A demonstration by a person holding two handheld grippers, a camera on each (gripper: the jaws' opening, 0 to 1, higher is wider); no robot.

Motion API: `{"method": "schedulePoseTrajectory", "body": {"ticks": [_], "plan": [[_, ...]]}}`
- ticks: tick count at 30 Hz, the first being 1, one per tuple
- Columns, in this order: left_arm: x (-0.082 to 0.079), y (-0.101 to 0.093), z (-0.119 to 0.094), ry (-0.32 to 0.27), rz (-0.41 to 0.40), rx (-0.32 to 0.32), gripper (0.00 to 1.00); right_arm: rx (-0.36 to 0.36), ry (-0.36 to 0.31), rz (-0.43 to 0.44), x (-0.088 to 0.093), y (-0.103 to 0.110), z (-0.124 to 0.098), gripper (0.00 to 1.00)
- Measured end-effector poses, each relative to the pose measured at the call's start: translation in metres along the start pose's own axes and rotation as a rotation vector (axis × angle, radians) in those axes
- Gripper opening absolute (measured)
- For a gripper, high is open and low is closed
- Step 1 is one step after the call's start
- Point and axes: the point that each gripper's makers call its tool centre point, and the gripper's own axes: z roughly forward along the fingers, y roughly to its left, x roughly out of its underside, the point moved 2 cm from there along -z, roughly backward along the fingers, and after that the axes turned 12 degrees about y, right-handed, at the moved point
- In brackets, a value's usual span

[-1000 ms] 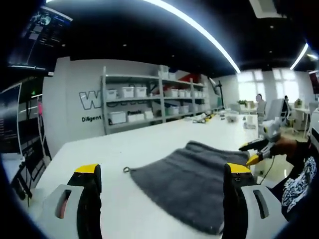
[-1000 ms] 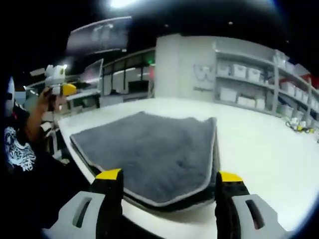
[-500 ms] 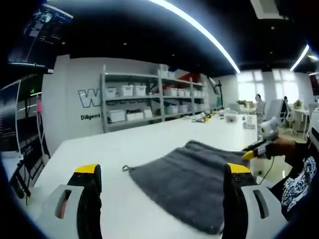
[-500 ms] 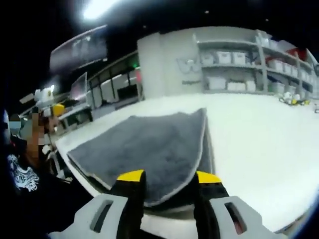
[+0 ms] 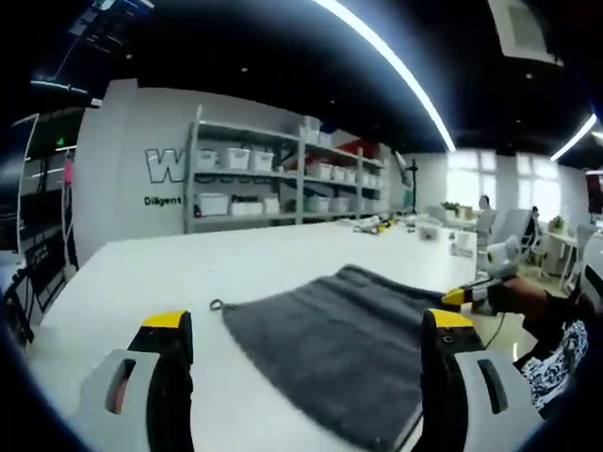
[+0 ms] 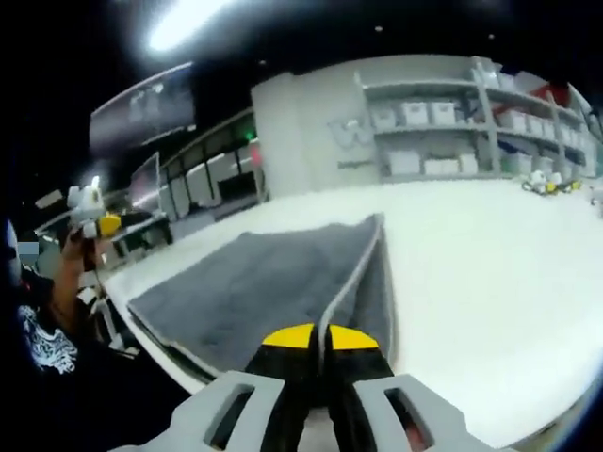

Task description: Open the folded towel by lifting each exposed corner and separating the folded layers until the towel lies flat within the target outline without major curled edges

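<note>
A folded dark grey towel (image 5: 330, 344) with a pale edge lies on the white table (image 5: 160, 273); a small loop sticks out at its corner (image 5: 217, 305). My left gripper (image 5: 306, 325) hovers open over the towel's near side, nothing between its yellow-tipped fingers. My right gripper (image 6: 318, 335) is shut on the raised edge of the towel's (image 6: 254, 282) top layer, which lifts off the layer beneath. In the left gripper view the right gripper (image 5: 464, 295) shows at the towel's far right corner. The left gripper (image 6: 99, 222) appears far left in the right gripper view.
Grey shelves with white bins (image 5: 254, 184) stand behind the table. The person's hand and patterned sleeve (image 5: 551, 334) are at the table's right edge. Bare white tabletop (image 6: 490, 254) stretches beyond the towel. Small items (image 5: 377, 224) lie at the table's far end.
My right gripper's jaws have come together on the top layer's edge and raised it a little. The left gripper stays open; its view has shifted slightly.
</note>
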Motion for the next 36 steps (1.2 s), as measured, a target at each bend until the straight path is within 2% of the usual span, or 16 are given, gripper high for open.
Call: {"method": "schedulePoseTrajectory", "body": {"ticks": [4,7,14,17,21,23,25,28,33,36], "plan": [[-0.005,-0.004,0.007,-0.011,-0.002,0.001,0.93,-0.001,-0.002,-0.001,0.000,-0.001,0.000,0.00],[-0.006,-0.009,0.015,0.017,0.092,0.007,0.97,-0.006,-0.008,-0.006,-0.002,0.000,-0.001,0.00],[-0.017,-0.012,0.026,0.070,0.220,0.031,0.99,-0.012,-0.017,-0.020,-0.006,0.001,-0.003,0.00],[-0.024,-0.013,0.034,0.116,0.286,0.055,0.96,-0.009,-0.017,-0.062,-0.007,0.005,-0.003,0.00],[-0.033,-0.016,0.046,0.182,0.334,0.096,0.98,-0.014,-0.014,-0.070,-0.007,0.006,-0.002,0.00],[-0.040,-0.018,0.054,0.226,0.378,0.119,0.99,-0.014,-0.015,-0.072,-0.007,0.006,-0.002,0.00],[-0.049,-0.019,0.062,0.244,0.411,0.127,0.99,-0.015,-0.017,-0.070,-0.007,0.006,-0.002,0.00],[-0.057,-0.026,0.071,0.296,0.467,0.162,0.99,-0.005,-0.011,-0.102,-0.005,0.006,-0.002,0.00],[-0.070,-0.031,0.084,0.341,0.533,0.145,1.00,-0.017,-0.013,-0.093,-0.006,0.007,-0.002,0.00],[-0.078,-0.033,0.090,0.348,0.524,0.156,1.00,-0.013,-0.021,-0.089,-0.007,0.005,-0.003,0.00]]}}
